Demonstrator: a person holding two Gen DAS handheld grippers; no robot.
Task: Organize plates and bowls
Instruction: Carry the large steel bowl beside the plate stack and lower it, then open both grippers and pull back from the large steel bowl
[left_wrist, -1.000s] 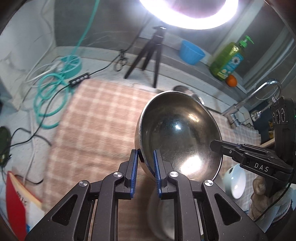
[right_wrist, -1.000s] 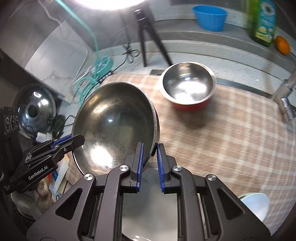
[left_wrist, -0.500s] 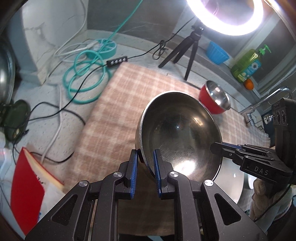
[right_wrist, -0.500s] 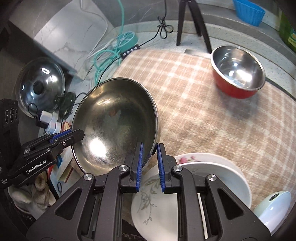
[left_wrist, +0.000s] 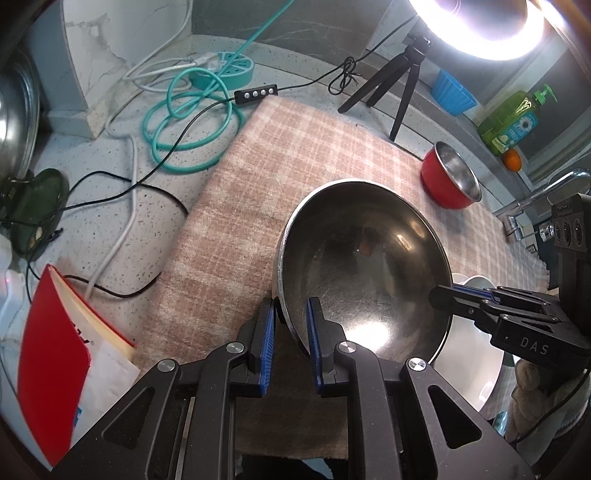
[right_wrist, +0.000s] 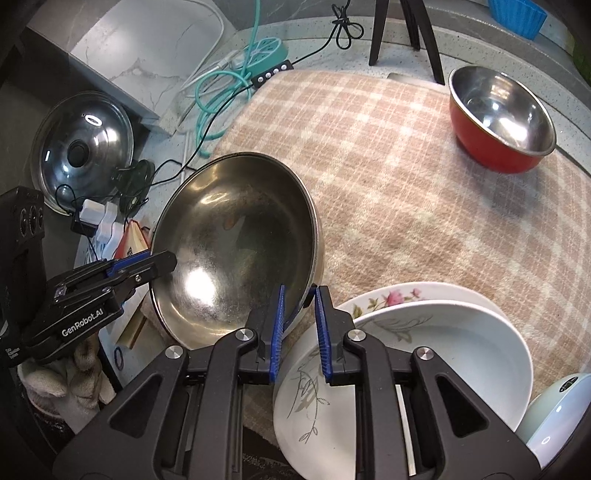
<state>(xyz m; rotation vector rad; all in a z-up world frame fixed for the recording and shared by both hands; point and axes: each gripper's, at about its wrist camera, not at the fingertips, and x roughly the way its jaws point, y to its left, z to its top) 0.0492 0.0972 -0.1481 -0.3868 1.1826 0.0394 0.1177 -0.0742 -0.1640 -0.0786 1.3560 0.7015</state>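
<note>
A large steel bowl hangs tilted over the near end of the checked cloth, gripped on opposite sides of its rim. My left gripper is shut on the near-left rim, one pad inside and one outside. My right gripper is shut on the rim of the same steel bowl. Each gripper shows in the other's view: the right gripper, the left gripper. Stacked white plates with flower prints lie just right of the bowl. A red bowl with a steel inside stands at the far right of the cloth.
A black tripod under a ring light stands behind the cloth. Teal cable coils and a red book lie left of it. A glass pan lid leans at the left. A blue tub, soap bottle and tap are at the right.
Both grippers have carried the steel bowl down and back toward the near edge of the cloth. The red bowl now sits farther off, and the stacked plates have come into the right wrist view.
</note>
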